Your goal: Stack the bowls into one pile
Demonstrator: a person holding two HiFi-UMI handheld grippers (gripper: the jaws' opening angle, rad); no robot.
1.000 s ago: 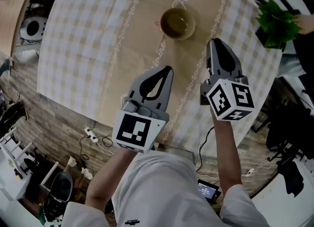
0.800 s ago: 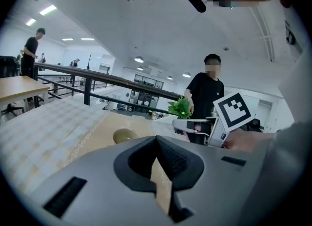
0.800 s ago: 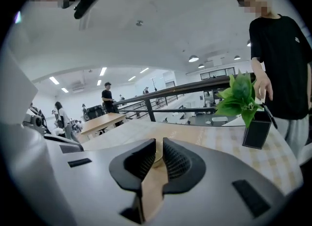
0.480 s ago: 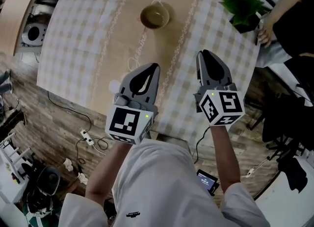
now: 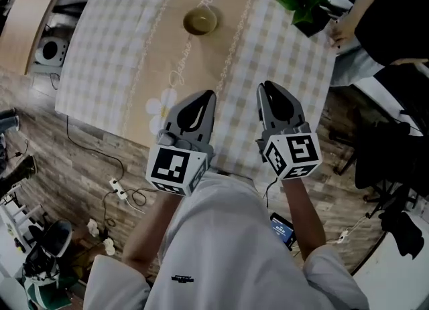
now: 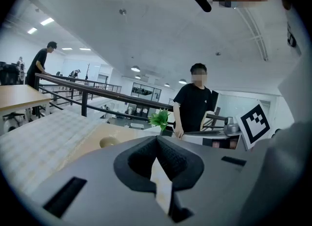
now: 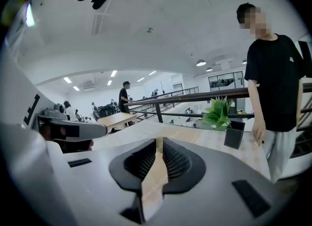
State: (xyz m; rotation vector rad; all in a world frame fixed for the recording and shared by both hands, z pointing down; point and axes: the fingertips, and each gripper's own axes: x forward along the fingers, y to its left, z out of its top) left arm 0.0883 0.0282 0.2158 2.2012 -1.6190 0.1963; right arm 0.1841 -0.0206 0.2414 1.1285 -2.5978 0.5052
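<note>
head view / bowl: olive-green round bowl (image 5: 200, 21) upright on the tan centre strip of the table (image 5: 107, 54), which has a pale checked cloth. It sits toward the far end. Can't tell whether it is one bowl or several nested.
head view / grippers: left gripper (image 5: 208, 94) and right gripper (image 5: 264, 86) are side by side over the near table edge, tips pointing up the table. Both are well apart from the bowl and touch nothing.
head view / extras: green potted plant in a black square pot (image 5: 305, 4) at the far right corner, with a bystander's hand (image 5: 337, 31) just beside it. White power strip and cables (image 5: 125, 185) lie on the wood-plank floor.
left gripper view / jaws: tips meet, nothing between them (image 6: 157, 138).
left gripper view / bowl: rim (image 6: 108, 143) shows low, left of the jaws and far off. Plant (image 6: 160, 118) and a person in a black T-shirt (image 6: 194, 105) are beyond it.
left gripper view / only here: right gripper's marker cube (image 6: 255, 122); second person at a desk far left (image 6: 42, 61).
right gripper view / jaws: closed to a thin slit, nothing held (image 7: 159, 142).
right gripper view / scene: plant (image 7: 220, 113) and the black-shirted person (image 7: 273, 73) look larger here. The bowl is not visible. Left gripper's body (image 7: 73, 130) is at the left edge.
</note>
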